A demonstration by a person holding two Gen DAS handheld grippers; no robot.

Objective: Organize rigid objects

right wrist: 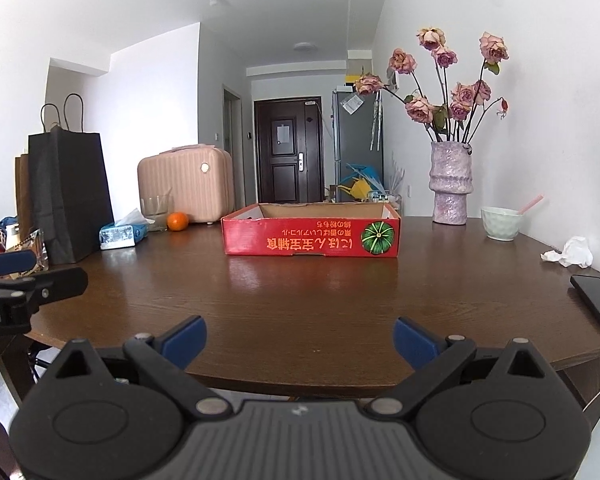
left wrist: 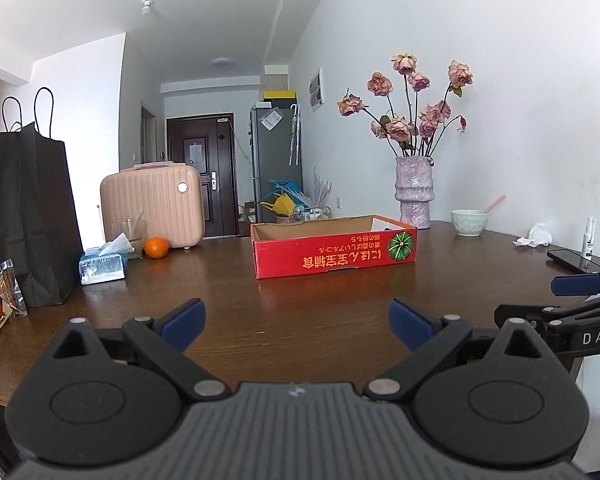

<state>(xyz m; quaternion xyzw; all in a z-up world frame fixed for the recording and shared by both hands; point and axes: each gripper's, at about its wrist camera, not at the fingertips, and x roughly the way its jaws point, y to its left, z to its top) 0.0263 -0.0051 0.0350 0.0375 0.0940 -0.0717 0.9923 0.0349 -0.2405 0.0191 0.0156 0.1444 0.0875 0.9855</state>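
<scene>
I see the red cardboard box [right wrist: 312, 230] mid-frame in the right wrist view, shallow, open-topped, its print upside down and a green pumpkin at its right end. Bare brown table [right wrist: 300, 300] lies open between it and the near edge. My left gripper [left wrist: 296, 322] and right gripper [right wrist: 300, 340] both gape wide, holding nothing.

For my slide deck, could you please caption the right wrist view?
Open right hand-held gripper faces a red cardboard box on a brown table, nothing between its fingers.
</scene>
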